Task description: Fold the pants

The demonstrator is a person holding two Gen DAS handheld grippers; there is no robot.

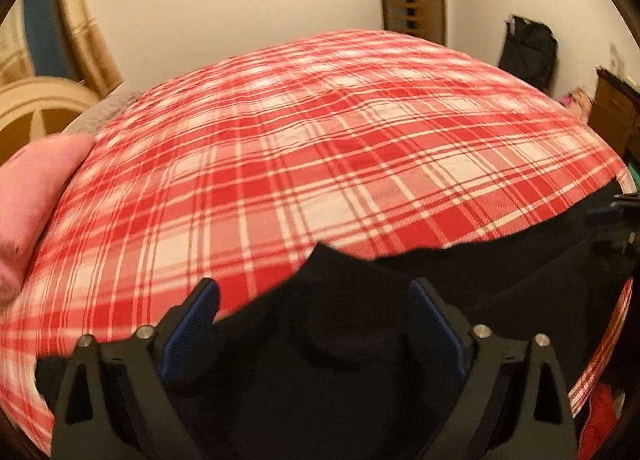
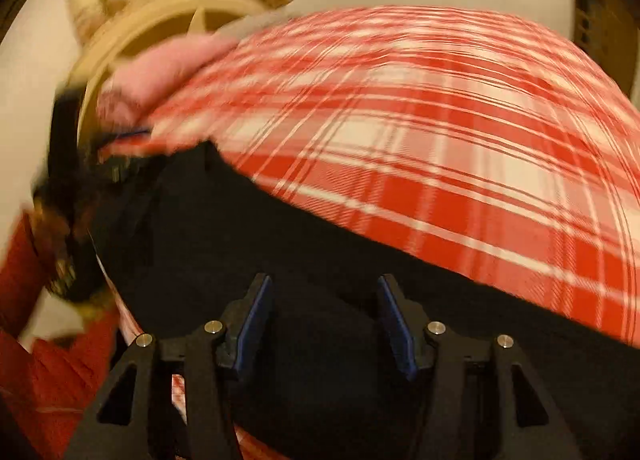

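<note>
Hovering both grippers over black pants (image 1: 360, 340) on plaid bedspread (image 1: 300, 148). Our left gripper (image 1: 314, 300): jaws wide, nothing pinched, cloth lying below and between fingers, peaked corner just ahead. Our right gripper (image 2: 325, 292): jaws half open, empty, pants directly beneath. We judge long axis runs sideways along near bed edge, spanning both hands; neither clearly nearer. Pink pillow (image 1: 36, 196) well left.

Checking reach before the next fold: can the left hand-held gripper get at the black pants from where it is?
Probably yes: the left hand-held gripper is open right over the black pants, nothing between them.
</note>
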